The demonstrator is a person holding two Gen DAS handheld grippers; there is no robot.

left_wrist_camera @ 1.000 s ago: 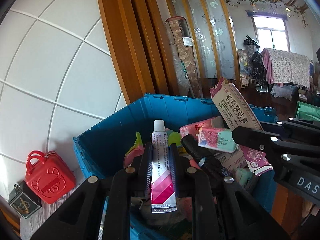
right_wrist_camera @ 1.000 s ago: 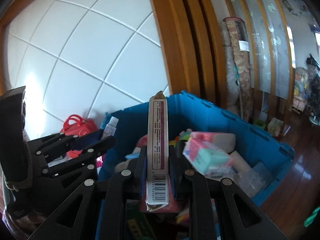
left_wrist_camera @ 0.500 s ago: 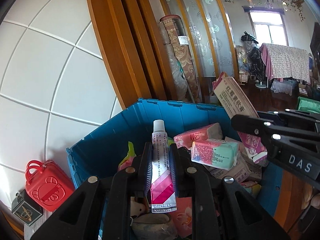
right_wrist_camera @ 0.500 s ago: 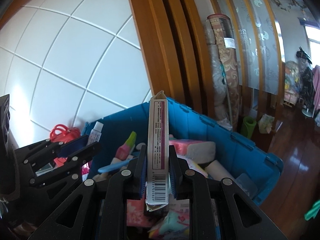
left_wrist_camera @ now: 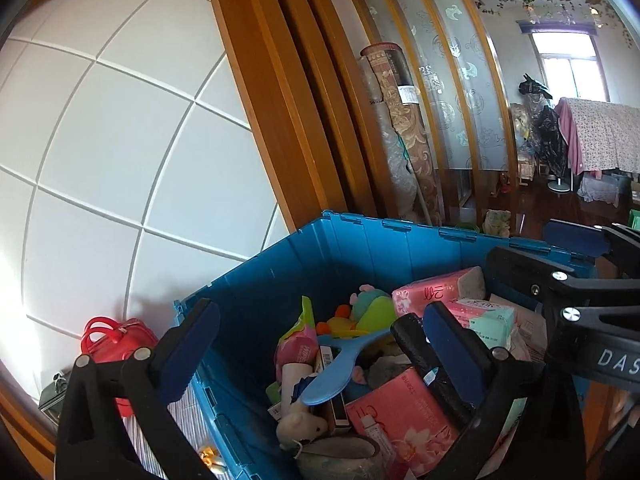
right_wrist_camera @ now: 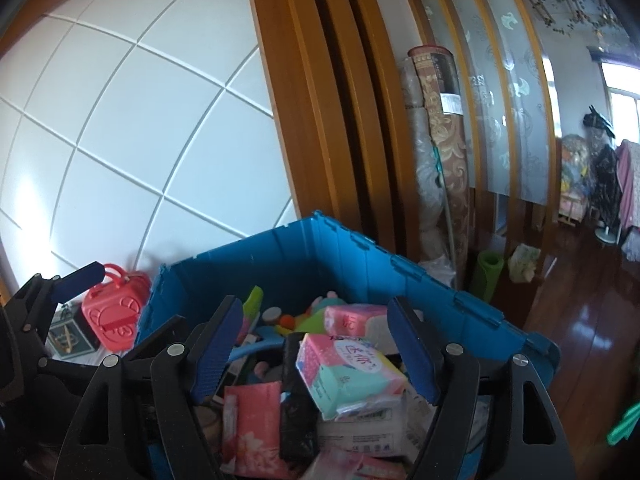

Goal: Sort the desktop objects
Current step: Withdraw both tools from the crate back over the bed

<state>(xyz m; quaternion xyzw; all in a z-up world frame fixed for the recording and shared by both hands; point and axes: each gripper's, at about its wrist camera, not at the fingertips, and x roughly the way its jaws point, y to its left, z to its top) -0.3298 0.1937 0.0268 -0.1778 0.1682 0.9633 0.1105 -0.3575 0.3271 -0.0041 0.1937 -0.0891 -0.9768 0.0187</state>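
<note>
My left gripper [left_wrist_camera: 318,344] hangs over the near left corner of the blue crate [left_wrist_camera: 360,248], its jaws having just swung apart to their widest, with nothing between the pads. Below it, low in the heap, a small tube [left_wrist_camera: 376,438] lies flat on a red tissue pack [left_wrist_camera: 404,416], beside a blue brush handle [left_wrist_camera: 340,368] and a little white plush toy [left_wrist_camera: 300,426]; I think this is the tube of cream, though the view there is cramped and partly blocked by my own finger. My right gripper [right_wrist_camera: 320,354] sits just beside the left one, over the middle of the same crate, and its jaws have also just been opening; they stand fairly wide and hold nothing. Directly beneath them a pink-and-mint tissue pack [right_wrist_camera: 352,372] rests tilted on the pile, with a black bag [right_wrist_camera: 298,420] to its left. I cannot pick out the long carton among the clutter. Outside the crate, by the white tiled wall, a red toy case [right_wrist_camera: 114,312] stands on the tabletop.
</note>
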